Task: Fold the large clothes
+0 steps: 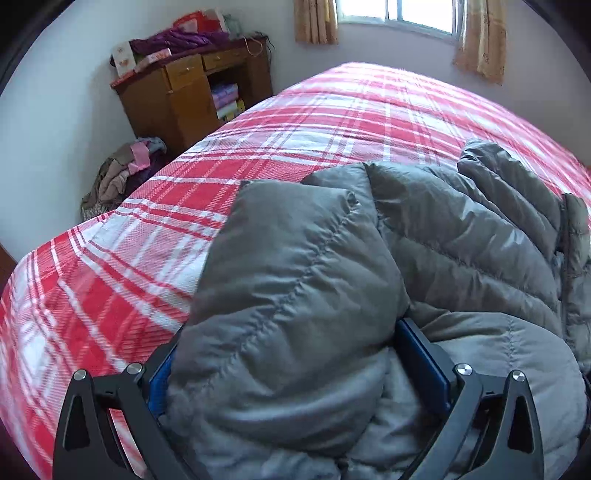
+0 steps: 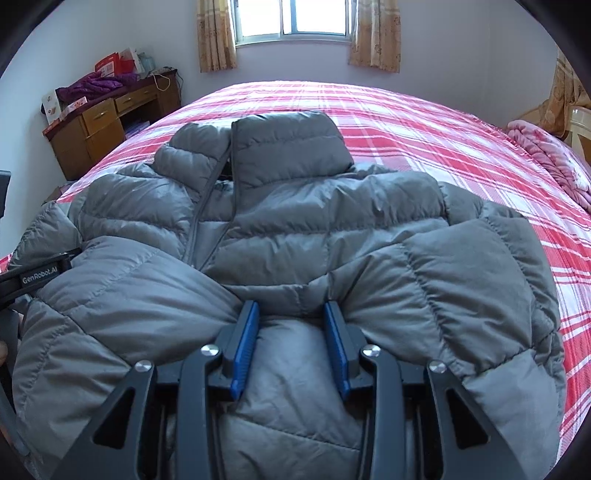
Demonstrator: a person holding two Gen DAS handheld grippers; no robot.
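Note:
A grey puffer jacket (image 2: 295,229) lies front up on the red plaid bed (image 2: 424,122), collar toward the window, both sleeves folded in over its body. My left gripper (image 1: 291,354) is shut on a thick fold of the jacket's sleeve (image 1: 288,266), which fills the space between its blue pads. My right gripper (image 2: 291,332) is shut on a bunch of jacket fabric near the lower hem, between the two sleeves. The left gripper's body also shows at the left edge of the right wrist view (image 2: 33,277).
A wooden desk (image 1: 184,96) with purple clothes and boxes stands against the wall left of the bed. A pile of clothes (image 1: 118,173) lies on the floor beside it. A pink blanket (image 2: 546,155) lies at the bed's right edge. A window with curtains (image 2: 295,22) is behind.

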